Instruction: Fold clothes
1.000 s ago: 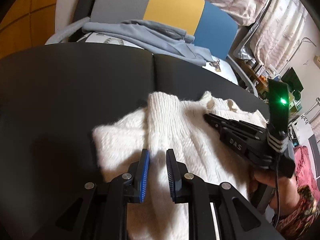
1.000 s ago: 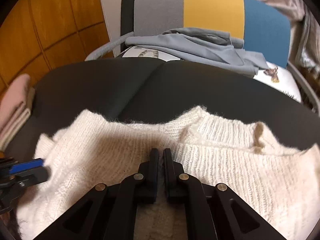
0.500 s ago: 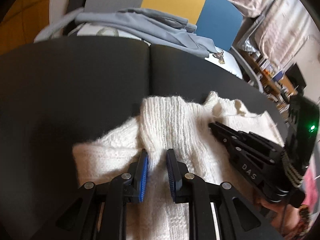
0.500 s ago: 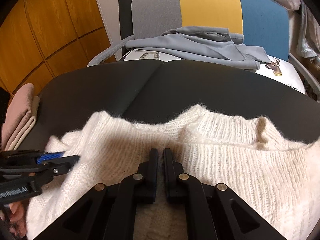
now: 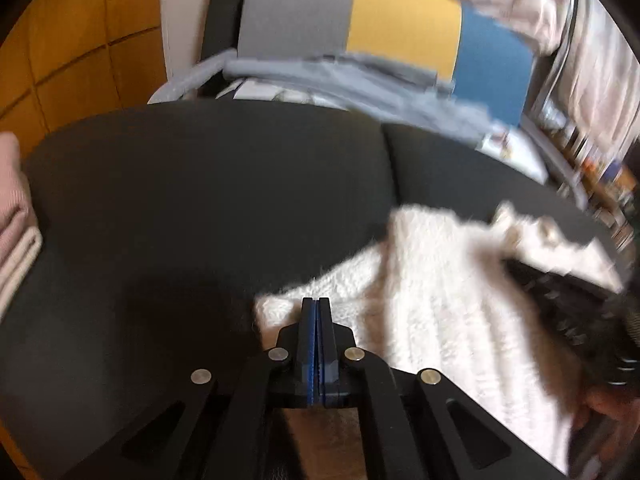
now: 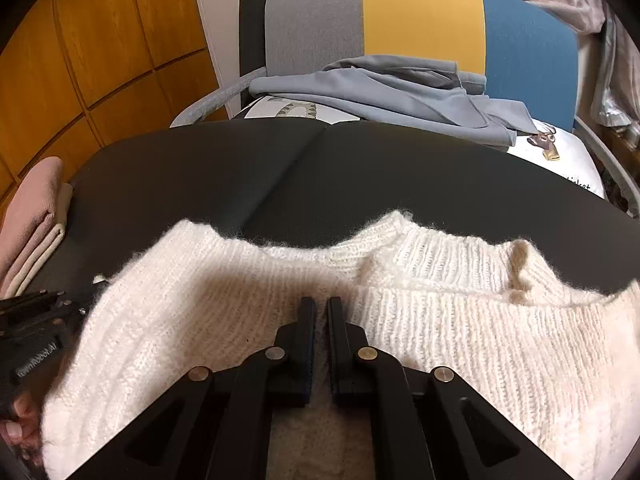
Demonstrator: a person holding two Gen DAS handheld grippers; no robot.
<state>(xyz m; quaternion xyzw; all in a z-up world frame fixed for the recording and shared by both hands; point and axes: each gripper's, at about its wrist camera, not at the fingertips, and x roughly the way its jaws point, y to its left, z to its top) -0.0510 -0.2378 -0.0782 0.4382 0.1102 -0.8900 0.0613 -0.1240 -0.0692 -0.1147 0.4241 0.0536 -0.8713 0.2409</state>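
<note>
A white knit sweater [image 5: 440, 300] [image 6: 440, 340] lies spread on the black table [image 6: 400, 168]. My left gripper [image 5: 316, 300] sits at the sweater's left edge. Its jaws are closing, the blue pads meet, and no fabric shows between them. In the right wrist view the left gripper [image 6: 40, 312] shows at the far left, beside the knit. My right gripper [image 6: 318, 300] rests on the middle of the sweater below the collar, its jaws nearly together with fuzzy knit in the narrow gap. The left wrist view shows that right gripper [image 5: 560, 292] blurred at the right.
Folded pink and cream clothes [image 6: 36, 208] [image 5: 12, 200] are stacked at the table's left edge. Behind the table stands a grey, yellow and blue chair [image 6: 420, 16] with a grey-blue garment [image 6: 380, 88] draped on it. Bare black tabletop [image 5: 200, 200] stretches left and beyond the sweater.
The left gripper's jaws have closed from a finger-wide gap to touching. It has shifted left, from over the sweater's ribbed fold to its left edge. The right gripper has stayed put.
</note>
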